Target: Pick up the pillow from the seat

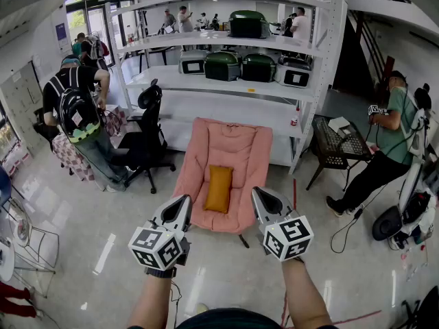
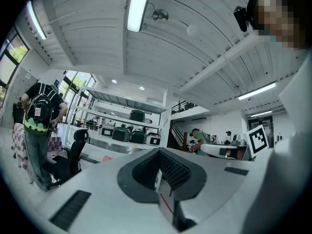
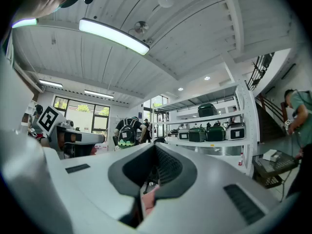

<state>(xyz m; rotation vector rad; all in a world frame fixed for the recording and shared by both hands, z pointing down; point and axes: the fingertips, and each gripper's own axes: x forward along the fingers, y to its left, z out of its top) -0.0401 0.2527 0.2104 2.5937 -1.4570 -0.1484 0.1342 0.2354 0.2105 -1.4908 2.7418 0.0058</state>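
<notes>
In the head view a mustard-yellow pillow (image 1: 219,188) lies upright on the seat of a pink padded chair (image 1: 226,142), straight ahead on the floor. My left gripper (image 1: 184,201) hovers short of the chair's front left edge and my right gripper (image 1: 260,196) short of its front right edge. Neither touches the pillow. Both point level toward the chair. In the left gripper view the left gripper (image 2: 159,165) has its jaws together with nothing between them. The right gripper (image 3: 155,165) is shut too, and a sliver of the pink chair (image 3: 148,199) shows below its jaws.
A white shelving rack (image 1: 226,84) with green and white appliances stands behind the chair. A black office chair (image 1: 144,142) and a person with a backpack (image 1: 75,108) are at the left. At the right are a black wire side table (image 1: 339,146) and a person in green (image 1: 391,136).
</notes>
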